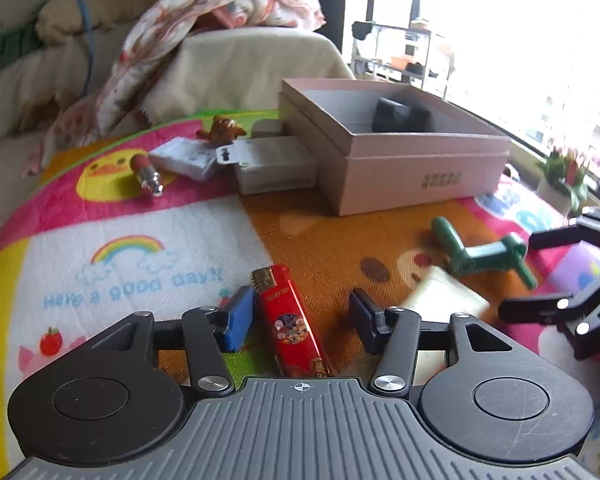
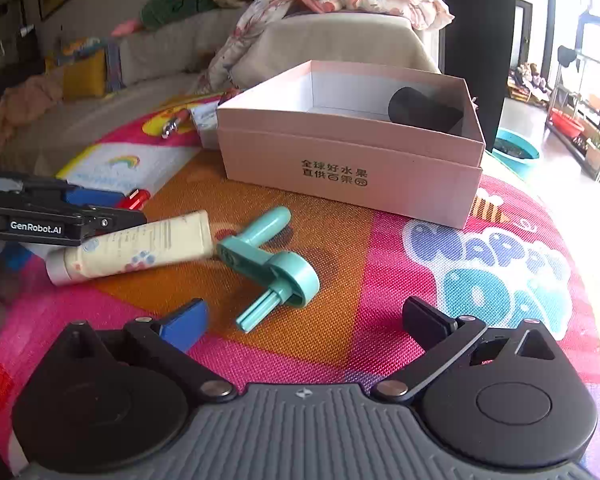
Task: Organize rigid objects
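A red lighter (image 1: 290, 320) lies on the colourful mat between the fingers of my open left gripper (image 1: 300, 318), close to its left pad. A pink open box (image 1: 392, 140) stands behind with a black object (image 1: 400, 116) inside; the box also shows in the right wrist view (image 2: 352, 172). A teal crank handle (image 2: 272, 264) lies just ahead of my open, empty right gripper (image 2: 306, 324). A cream tube (image 2: 136, 246) lies to its left, beside the left gripper (image 2: 60, 220).
A red-and-silver cylinder (image 1: 146, 172), small white boxes (image 1: 276, 164), a white packet (image 1: 184, 158) and a brown toy bear (image 1: 222, 128) lie at the mat's far left. A sofa with blankets (image 1: 220, 20) stands behind. A potted plant (image 1: 566, 172) sits by the window.
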Tool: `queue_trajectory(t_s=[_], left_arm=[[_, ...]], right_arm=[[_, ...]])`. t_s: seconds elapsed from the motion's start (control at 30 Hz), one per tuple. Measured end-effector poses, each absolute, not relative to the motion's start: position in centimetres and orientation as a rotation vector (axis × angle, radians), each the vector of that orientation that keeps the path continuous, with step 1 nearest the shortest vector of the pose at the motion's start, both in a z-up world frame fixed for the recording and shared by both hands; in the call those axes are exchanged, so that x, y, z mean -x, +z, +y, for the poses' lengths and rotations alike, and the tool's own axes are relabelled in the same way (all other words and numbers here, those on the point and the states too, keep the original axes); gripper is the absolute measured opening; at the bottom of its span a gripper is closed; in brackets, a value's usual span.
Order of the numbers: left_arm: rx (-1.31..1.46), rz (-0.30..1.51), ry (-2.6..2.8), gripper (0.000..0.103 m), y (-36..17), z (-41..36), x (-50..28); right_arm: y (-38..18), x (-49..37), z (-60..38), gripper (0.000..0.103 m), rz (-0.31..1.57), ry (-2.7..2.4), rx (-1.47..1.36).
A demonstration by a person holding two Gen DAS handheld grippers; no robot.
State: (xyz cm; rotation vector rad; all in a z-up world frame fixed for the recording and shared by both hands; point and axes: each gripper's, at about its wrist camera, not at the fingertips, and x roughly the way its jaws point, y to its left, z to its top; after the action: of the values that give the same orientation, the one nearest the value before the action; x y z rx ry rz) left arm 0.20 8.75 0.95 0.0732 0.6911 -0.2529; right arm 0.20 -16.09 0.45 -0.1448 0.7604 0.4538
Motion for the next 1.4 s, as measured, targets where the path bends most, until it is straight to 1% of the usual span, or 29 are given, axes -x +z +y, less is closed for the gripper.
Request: queue_trajectory(t_s=[0.2, 0.27, 0.33, 0.4, 0.47, 0.53, 0.63, 0.77, 0.83, 0.97, 1.1, 1.13, 1.4], left_arm=[[-0.046, 0.688, -0.248, 0.047, 1.0, 8.9, 1.2], [-0.037, 0.685, -0.243, 0.041, 1.1, 9.1, 1.8], [-0.010, 0.687, -0.237, 0.037, 1.1, 9.4, 2.4], [0.018, 0.688, -0.237, 0.037, 1.1, 9.6, 2.8], [0.038, 0.685, -0.238, 0.037, 1.0, 9.8, 3.1], [0.065, 0.682, -0.244, 0.038, 1.0, 10.0, 3.2], [0.084, 0.684, -0.265, 0.039, 1.0, 10.2, 3.6], [0.020, 0.691, -0.277, 0.039, 1.1, 9.6, 4.3], [-0.032, 0.696, -0.274, 0.039, 1.1, 9.1, 4.7], [-0.108, 0.707, -0.283, 0.045, 1.3, 8.9, 4.3], [-0.101, 0.712, -0.213, 0.045, 1.4, 10.1, 3.3], [-0.089, 0.720, -0.219, 0.043, 1.5, 10.3, 3.3], [-0.085, 0.752, -0.264, 0.043, 1.8, 9.4, 5.1]], right_arm=[[0.7, -0.3, -15.9, 0.103, 0.794, 0.446, 0.162], [0.9, -0.5, -16.0, 0.103, 0.812, 0.481, 0.187], [1.2, -0.9, -16.6, 0.102, 0.840, 0.497, 0.176], [1.5, -0.8, -17.3, 0.095, 0.805, 0.408, 0.195], [1.5, 0.1, -17.5, 0.095, 0.700, 0.272, 0.290], [1.6, 0.7, -17.7, 0.095, 0.655, 0.234, 0.323], [2.1, 1.3, -17.6, 0.095, 0.689, 0.356, 0.231], [1.5, 1.4, -15.4, 0.095, 0.648, 0.376, 0.263], [0.9, 0.8, -14.9, 0.095, 0.662, 0.376, 0.263], [0.8, 0.4, -15.6, 0.095, 0.682, 0.371, 0.219], [0.6, 0.1, -16.2, 0.096, 0.707, 0.365, 0.175], [0.6, 0.0, -16.3, 0.096, 0.710, 0.363, 0.170], [0.5, 0.1, -16.2, 0.096, 0.712, 0.360, 0.163]])
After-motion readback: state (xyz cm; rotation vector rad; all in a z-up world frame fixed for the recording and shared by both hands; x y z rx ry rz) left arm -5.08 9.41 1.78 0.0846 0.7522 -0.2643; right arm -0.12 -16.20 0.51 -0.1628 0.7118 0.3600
